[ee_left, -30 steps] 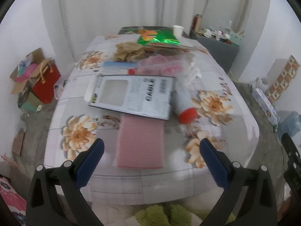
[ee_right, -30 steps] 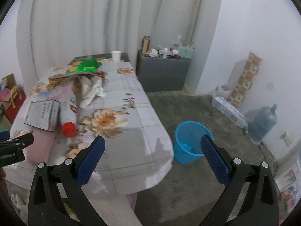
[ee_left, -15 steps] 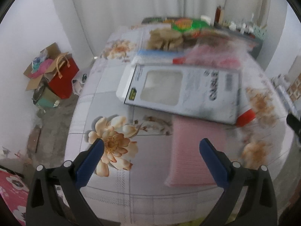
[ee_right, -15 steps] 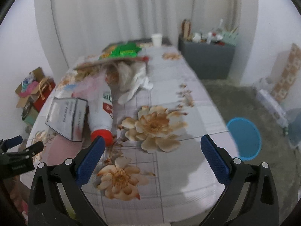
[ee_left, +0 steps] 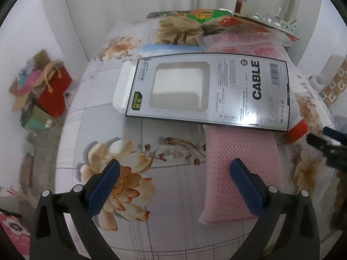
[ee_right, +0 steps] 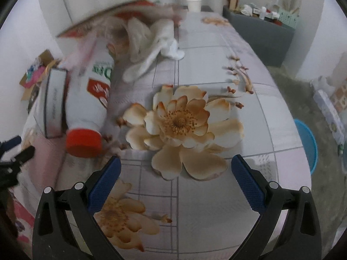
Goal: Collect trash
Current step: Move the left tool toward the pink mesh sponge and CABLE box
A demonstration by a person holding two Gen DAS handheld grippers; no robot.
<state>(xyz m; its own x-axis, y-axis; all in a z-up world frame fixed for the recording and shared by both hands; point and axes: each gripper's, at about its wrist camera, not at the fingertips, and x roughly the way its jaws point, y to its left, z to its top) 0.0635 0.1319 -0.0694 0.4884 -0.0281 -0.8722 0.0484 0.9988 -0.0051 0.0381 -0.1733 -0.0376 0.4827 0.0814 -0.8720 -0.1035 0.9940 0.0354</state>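
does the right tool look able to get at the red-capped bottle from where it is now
Probably yes. The right tool is open and empty, and the bottle lies on its side just ahead-left, red cap toward it, with bare tablecloth between. The cable box crowds only the bottle's far side.

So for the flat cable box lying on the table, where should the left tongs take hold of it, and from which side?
Take the cable box by its near long edge, left of the pink cloth, coming in low from the table's front. It lies flat and thin, resting partly on the cloth, which may lift that edge slightly. The left tongs are open, with nothing between them.
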